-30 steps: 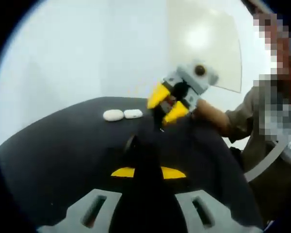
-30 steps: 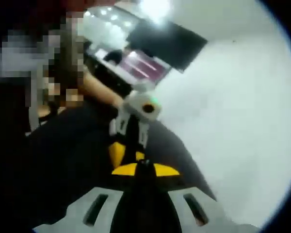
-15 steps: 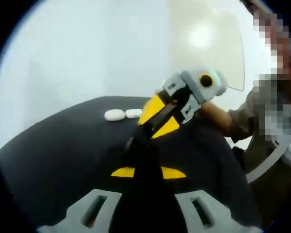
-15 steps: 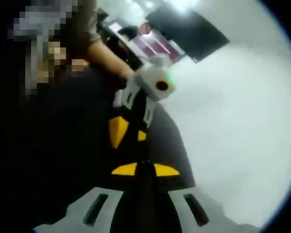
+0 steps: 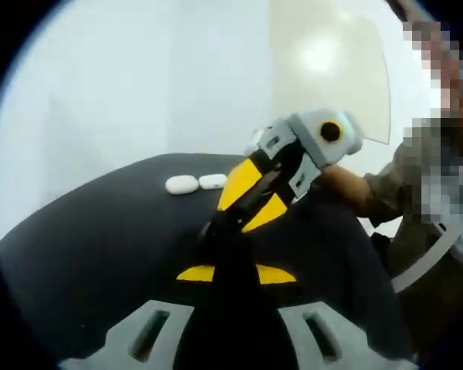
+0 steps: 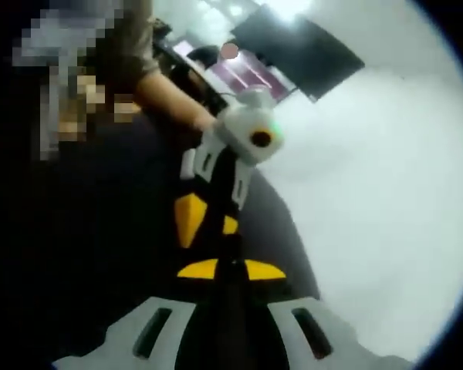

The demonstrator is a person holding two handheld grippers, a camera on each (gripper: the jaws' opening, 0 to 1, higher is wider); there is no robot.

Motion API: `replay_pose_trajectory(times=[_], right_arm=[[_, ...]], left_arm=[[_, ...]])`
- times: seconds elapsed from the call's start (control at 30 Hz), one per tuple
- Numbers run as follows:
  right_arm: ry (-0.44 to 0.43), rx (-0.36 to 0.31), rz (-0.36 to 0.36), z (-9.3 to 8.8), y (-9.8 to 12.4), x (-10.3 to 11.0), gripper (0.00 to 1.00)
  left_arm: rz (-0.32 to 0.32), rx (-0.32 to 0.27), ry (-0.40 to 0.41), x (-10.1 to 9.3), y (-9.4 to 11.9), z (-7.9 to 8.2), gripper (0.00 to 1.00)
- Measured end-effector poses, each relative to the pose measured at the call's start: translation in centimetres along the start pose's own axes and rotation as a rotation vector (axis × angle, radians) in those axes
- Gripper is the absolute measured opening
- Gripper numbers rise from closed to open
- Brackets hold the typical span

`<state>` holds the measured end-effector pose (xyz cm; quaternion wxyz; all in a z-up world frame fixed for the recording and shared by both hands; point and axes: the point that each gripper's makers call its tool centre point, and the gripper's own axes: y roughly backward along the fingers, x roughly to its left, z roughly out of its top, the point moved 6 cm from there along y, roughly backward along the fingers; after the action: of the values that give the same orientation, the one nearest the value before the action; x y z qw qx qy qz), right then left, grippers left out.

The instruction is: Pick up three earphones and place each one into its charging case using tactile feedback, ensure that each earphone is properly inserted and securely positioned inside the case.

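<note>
Low in the left gripper view, my left gripper (image 5: 233,271) is shut on a dark case (image 5: 228,245) that stands up between its yellow pads. My right gripper (image 5: 219,223) reaches in from the right, its yellow fingers (image 5: 239,179) nearly together, tips touching the top of that case. In the right gripper view, my right gripper (image 6: 231,268) is shut on a small dark earphone (image 6: 231,260), too dark to make out well. The left gripper (image 6: 214,237) faces it tip to tip. Two white cases (image 5: 181,184) (image 5: 213,181) lie side by side at the table's far side.
A black table (image 5: 92,231) lies under both grippers, with its far curved edge against a pale wall. The person's sleeve (image 5: 401,193) is at the right, and a hand (image 6: 170,100) holds the left gripper. A dark screen (image 6: 293,46) hangs behind.
My right gripper has come down from near the white cases toward my left gripper, and its tips now meet the dark case. The left gripper has barely moved.
</note>
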<state>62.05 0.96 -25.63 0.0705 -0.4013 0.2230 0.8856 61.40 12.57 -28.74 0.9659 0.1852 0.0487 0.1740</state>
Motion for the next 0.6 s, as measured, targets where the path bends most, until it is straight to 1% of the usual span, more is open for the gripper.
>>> replay_pose_trajectory(times=[0.1, 0.2, 0.27, 0.37, 0.43, 0.47, 0.53, 0.6], right_arm=[[-0.082, -0.038, 0.036, 0.0, -0.3, 0.1, 0.13], [-0.141, -0.063, 0.041, -0.3, -0.3, -0.2, 0.14], [-0.166, -0.073, 0.047, -0.3, -0.2, -0.4, 0.14], [-0.214, -0.104, 0.063, -0.1, 0.0, -0.3, 0.19], [-0.213, -0.113, 0.063, -0.2, 0.2, -0.4, 0.19], [-0.231, -0.123, 0.058, -0.2, 0.4, -0.6, 0.19], [-0.309, -0.146, 0.070, -0.5, 0.7, -0.8, 0.21], [-0.423, -0.162, 0.112, -1.3, 0.9, -0.6, 0.27]], left_arm=[[-0.003, 0.003, -0.012, 0.1, 0.1, -0.1, 0.14], [-0.005, 0.004, -0.024, 0.1, 0.1, -0.1, 0.14], [-0.007, 0.005, -0.028, 0.1, 0.2, -0.2, 0.14], [-0.007, 0.004, -0.026, 0.2, 0.2, -0.2, 0.14], [-0.008, 0.003, -0.028, 0.2, 0.4, -0.2, 0.14], [-0.010, 0.003, -0.028, 0.2, 0.4, -0.2, 0.14], [-0.013, 0.001, -0.025, 0.2, 0.5, -0.2, 0.14], [-0.016, -0.001, -0.029, 0.2, 0.5, -0.2, 0.14]])
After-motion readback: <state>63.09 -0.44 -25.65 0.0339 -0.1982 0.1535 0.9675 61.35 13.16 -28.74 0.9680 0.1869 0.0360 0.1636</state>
